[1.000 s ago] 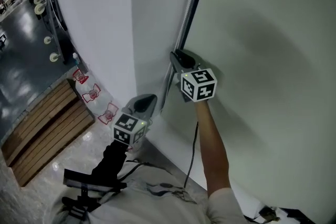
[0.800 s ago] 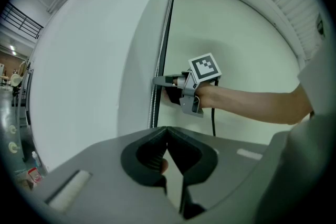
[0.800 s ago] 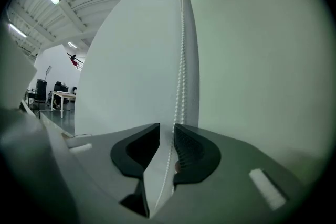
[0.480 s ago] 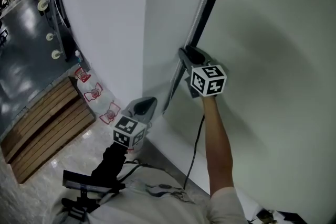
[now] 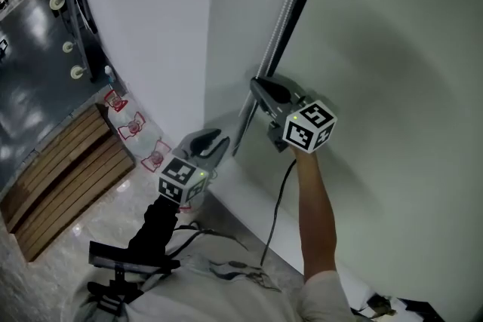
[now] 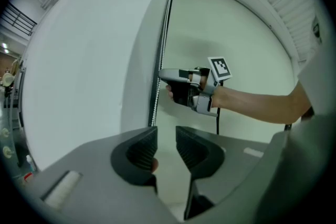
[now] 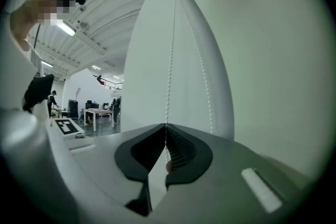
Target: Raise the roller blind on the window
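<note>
The pale roller blind (image 5: 392,87) covers the window on the right. Its white bead chain (image 5: 290,4) hangs along the dark frame edge. My right gripper (image 5: 256,84) is up at the chain; its jaws have just been closing and are now shut on the bead chain (image 7: 169,60), which runs down into the right gripper (image 7: 166,139). A second strand (image 7: 208,86) hangs free beside it. Lower down, my left gripper (image 5: 212,141) has just been opening; in its own view the left gripper (image 6: 165,147) is open with nothing between the jaws, the bead chain (image 6: 155,105) just beyond them.
A white wall (image 5: 151,26) meets the window frame at the left. On the floor below lie a wooden slatted pallet (image 5: 60,177), some red-marked bottles (image 5: 136,128) and a black stand (image 5: 128,264). A black cable (image 5: 275,207) hangs from the right gripper.
The left gripper's jaws, shut before, now stand open off the chain. The right gripper's jaws have shut on the chain and it has dipped slightly.
</note>
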The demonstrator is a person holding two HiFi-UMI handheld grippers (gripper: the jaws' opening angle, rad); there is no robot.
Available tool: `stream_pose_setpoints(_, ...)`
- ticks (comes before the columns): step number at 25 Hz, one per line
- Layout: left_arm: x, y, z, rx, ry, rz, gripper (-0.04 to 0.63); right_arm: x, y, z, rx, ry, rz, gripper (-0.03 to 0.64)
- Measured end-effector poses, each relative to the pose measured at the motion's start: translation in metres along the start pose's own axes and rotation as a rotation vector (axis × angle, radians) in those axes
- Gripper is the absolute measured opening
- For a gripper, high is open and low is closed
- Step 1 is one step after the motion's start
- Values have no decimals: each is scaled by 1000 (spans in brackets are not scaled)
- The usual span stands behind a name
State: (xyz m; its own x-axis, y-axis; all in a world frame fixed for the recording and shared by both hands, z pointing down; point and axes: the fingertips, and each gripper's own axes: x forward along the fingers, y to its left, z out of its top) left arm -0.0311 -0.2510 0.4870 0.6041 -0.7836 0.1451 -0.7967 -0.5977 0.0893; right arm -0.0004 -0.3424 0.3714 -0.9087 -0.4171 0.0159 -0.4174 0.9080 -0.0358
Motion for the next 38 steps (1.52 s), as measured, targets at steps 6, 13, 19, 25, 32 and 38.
stream_pose_setpoints(6,7,-32,26,57,-35,-156,232,-36,87,14,-8,15,163,9)
stream_pose_setpoints(13,3,-81,47,8,-142,-387,-2,-56,146,25,0,41,267,12)
stream_pose_setpoints(19,-1,-97,44,-52,-145,-469,-2,-69,136,35,6,-14,240,119)
stream_pose_setpoints(25,-4,-103,47,-53,-163,-506,-2,-62,117,77,-17,-74,225,152)
stream_pose_setpoints(32,-6,-106,46,-44,-173,-528,-2,-53,111,132,-63,-164,248,150)
stream_pose_setpoints(38,-14,-120,47,-8,-196,-601,-2,-56,116,196,-142,-256,284,138)
